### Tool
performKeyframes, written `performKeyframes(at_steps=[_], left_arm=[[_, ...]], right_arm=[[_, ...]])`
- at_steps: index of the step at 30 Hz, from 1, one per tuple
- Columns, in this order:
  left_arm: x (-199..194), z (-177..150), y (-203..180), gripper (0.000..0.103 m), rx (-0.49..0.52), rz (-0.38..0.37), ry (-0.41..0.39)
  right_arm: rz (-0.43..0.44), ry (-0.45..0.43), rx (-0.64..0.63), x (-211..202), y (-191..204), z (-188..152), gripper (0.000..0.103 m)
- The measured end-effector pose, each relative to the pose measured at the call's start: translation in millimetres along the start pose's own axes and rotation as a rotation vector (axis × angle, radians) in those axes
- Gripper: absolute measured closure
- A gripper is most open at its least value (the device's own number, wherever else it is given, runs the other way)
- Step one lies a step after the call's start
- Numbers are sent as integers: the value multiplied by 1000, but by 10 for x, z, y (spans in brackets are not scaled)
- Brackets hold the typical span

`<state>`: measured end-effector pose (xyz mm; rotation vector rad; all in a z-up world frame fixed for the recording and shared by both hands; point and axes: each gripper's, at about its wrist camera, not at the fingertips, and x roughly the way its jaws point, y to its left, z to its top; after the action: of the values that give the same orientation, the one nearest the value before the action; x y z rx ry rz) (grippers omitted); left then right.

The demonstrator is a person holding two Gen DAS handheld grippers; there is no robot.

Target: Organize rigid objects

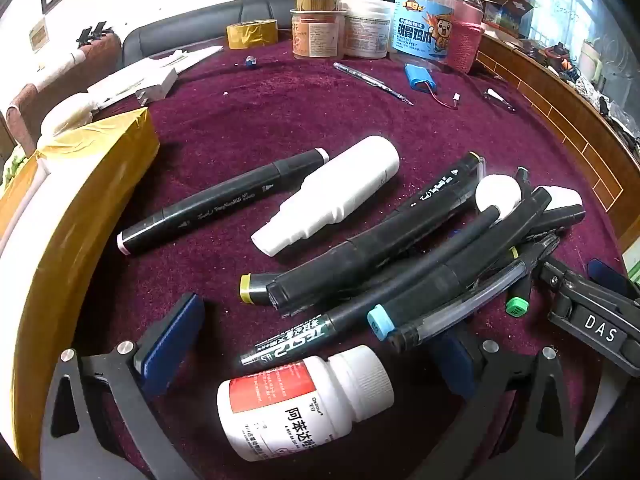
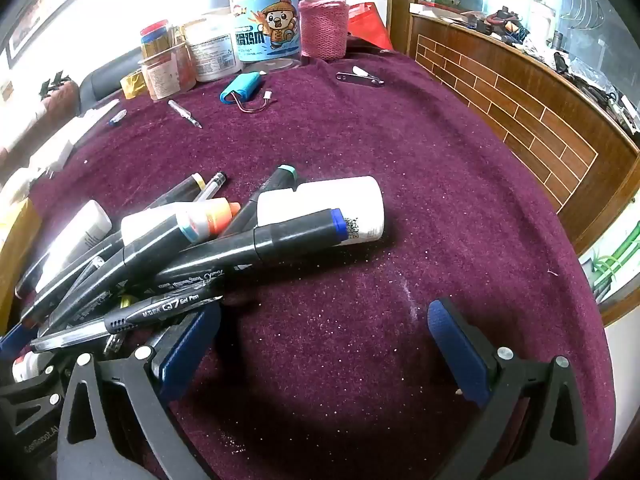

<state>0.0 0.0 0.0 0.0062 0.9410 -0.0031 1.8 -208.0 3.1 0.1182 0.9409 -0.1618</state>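
Clutter: markers, pens and small bottles lie heaped on the maroon table [image 2: 400,152], most of them crossing one another at the centre of the left wrist view.
Left claw [image 1: 316,340]: released, jaws spread wide, with the pill bottle [image 1: 304,402] lying on its side between them at 6 o'clock of that view; no pad touches it that I can see.
Right claw [image 2: 324,344]: released as well, jaws wide over bare cloth; its left finger [image 2: 188,348] sits just beside or under the gel pen [image 2: 160,310] at the edge of the heap, at 9 o'clock.
Loose pieces: the lone black marker [image 1: 224,202] at 10 o'clock and the white squeeze bottle [image 1: 332,194] at 12 o'clock of the left wrist view lie apart from the tangle.
Step in hand: likely choosing a first item to lift out and sort.
How to do it well: take what lies free first. The pill bottle is nearest the left claw; close across its body, not its cap, since the round plastic may roll.
Heap: draw the topmost pens out along their length, so those beneath are not dragged.
Risk: the blue-capped marker [image 2: 256,246] rests against a white bottle [image 2: 344,208]; pulling either one may shift the other.
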Motion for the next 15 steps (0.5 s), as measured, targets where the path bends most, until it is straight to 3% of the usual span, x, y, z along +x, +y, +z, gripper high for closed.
performKeyframes(at_steps=[15], left_arm=[[0,0,0,0,-1,-1,1]], right_arm=[[1,-1,0,3,1,0,1]])
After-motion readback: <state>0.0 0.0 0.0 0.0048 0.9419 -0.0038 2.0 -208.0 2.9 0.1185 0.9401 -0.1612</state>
